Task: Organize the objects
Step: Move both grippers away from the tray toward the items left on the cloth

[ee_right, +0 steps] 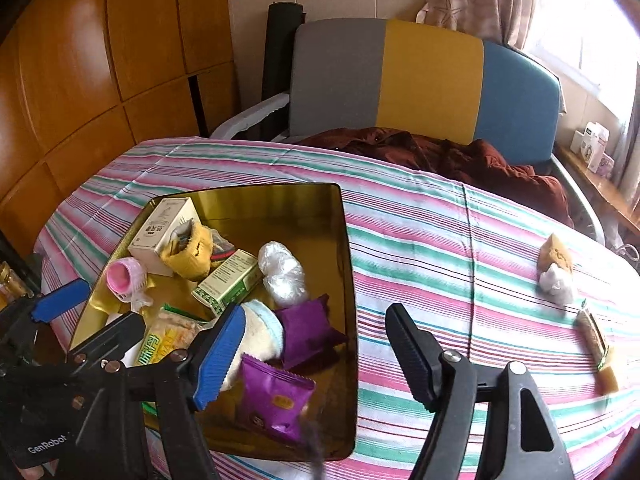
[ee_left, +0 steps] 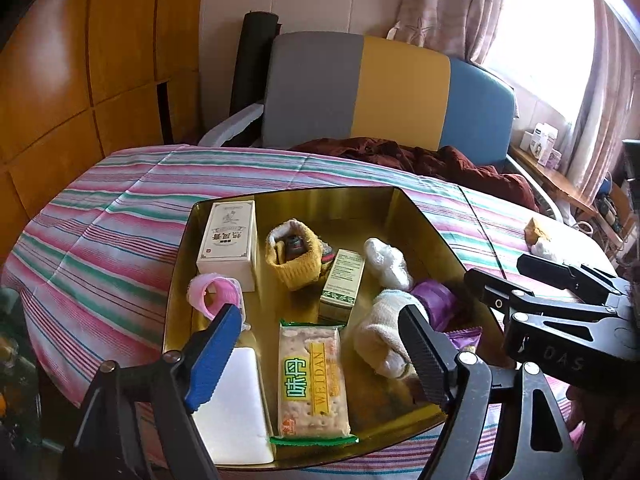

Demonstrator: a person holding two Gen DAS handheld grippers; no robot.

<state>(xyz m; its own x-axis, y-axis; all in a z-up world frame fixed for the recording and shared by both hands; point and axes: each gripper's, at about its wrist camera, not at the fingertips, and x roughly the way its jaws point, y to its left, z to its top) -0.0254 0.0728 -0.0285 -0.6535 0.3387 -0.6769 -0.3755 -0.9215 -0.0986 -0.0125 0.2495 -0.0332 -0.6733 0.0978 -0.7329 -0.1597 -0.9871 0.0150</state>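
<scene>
Right wrist view showed the gold tray (ee_right: 348,280) on the bed (ee_right: 440,232) already full of packs, boxes and socks. Both the left gripper (ee_left: 320,344) and right gripper (ee_right: 312,344) stood open and empty. A few small things (ee_right: 556,268) still lay outside on the bed.

Daylit room, heavy fisheye bend in both wrist views.
We see the window (ee_left: 548,32) blown out white at upper right, glare on the gold tray (ee_right: 280,200), dark rounded corners, and perhaps slight softness toward the edges.
</scene>
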